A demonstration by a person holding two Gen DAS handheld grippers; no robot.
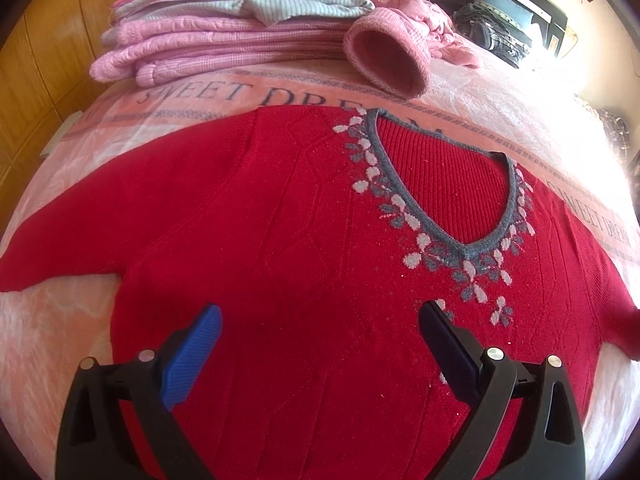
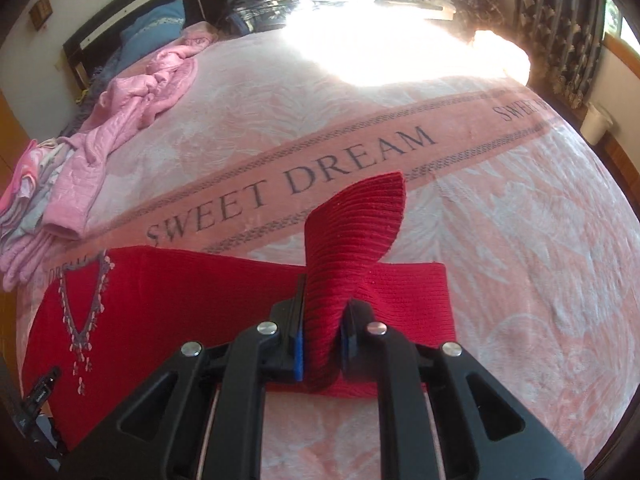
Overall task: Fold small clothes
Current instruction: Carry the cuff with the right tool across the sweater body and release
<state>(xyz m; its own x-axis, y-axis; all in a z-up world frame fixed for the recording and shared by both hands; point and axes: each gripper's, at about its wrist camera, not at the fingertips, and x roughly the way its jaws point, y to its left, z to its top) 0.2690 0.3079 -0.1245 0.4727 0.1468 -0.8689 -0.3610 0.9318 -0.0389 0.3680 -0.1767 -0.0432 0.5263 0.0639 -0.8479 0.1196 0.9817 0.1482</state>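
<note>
A red knit sweater (image 1: 280, 240) with a grey V-neck and white flower trim lies flat, front up, on the pink bed cover (image 1: 500, 96). My left gripper (image 1: 320, 320) hovers open just over its chest, blue pads wide apart with nothing between them. In the right wrist view the same sweater (image 2: 168, 300) spreads to the left. My right gripper (image 2: 323, 320) is shut on the ribbed cuff of its sleeve (image 2: 352, 232), which stands up out of the jaws above the rest of the flat sleeve.
A stack of folded pink and striped clothes (image 1: 224, 32) sits beyond the sweater, with a pink sleeve cuff (image 1: 388, 60) hanging off it. A crumpled pink garment (image 2: 140, 92) lies toward the headboard. Blue pillows (image 2: 156, 36) and dark clothes lie at the bed's head. Wooden wardrobe doors (image 1: 48, 72) stand at left.
</note>
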